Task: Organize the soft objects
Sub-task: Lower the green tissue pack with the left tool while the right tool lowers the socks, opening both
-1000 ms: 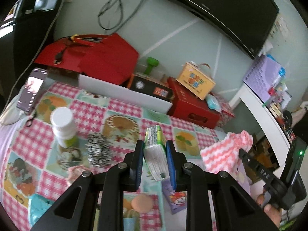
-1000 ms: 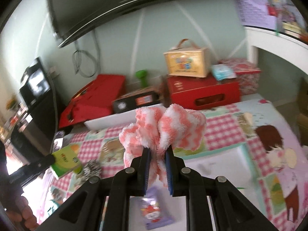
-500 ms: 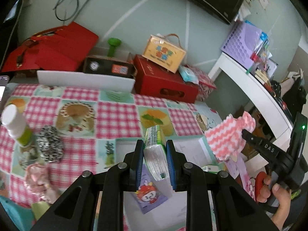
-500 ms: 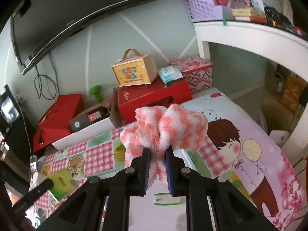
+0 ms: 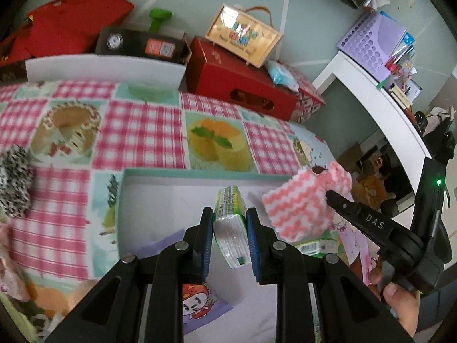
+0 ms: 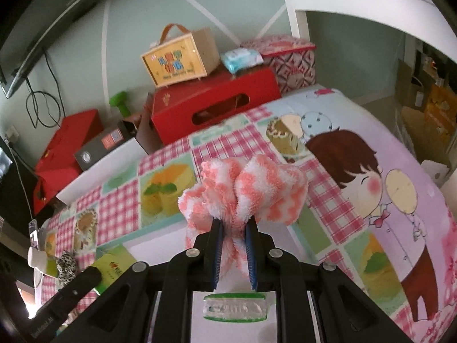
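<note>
The left gripper point(image 5: 230, 235) pinches a green tissue pack point(image 5: 230, 217) over the white tray point(image 5: 177, 177). To its right, the right gripper point(image 6: 233, 253), fingers nearly together, clamps a pink-and-white fluffy cloth point(image 6: 245, 191), seemingly above the tray's right end.

Background: a red carton with an oval handle slot point(image 6: 212, 114) carrying a yellow box with a brown strap handle point(image 6: 178, 57) and a pale blue wipes pack point(image 6: 241, 58); a green dumbbell point(image 5: 158, 18); a lilac perforated basket point(image 5: 371, 43) on a white shelf point(image 5: 380, 105); a wall-mounted screen point(image 6: 37, 25).
</note>
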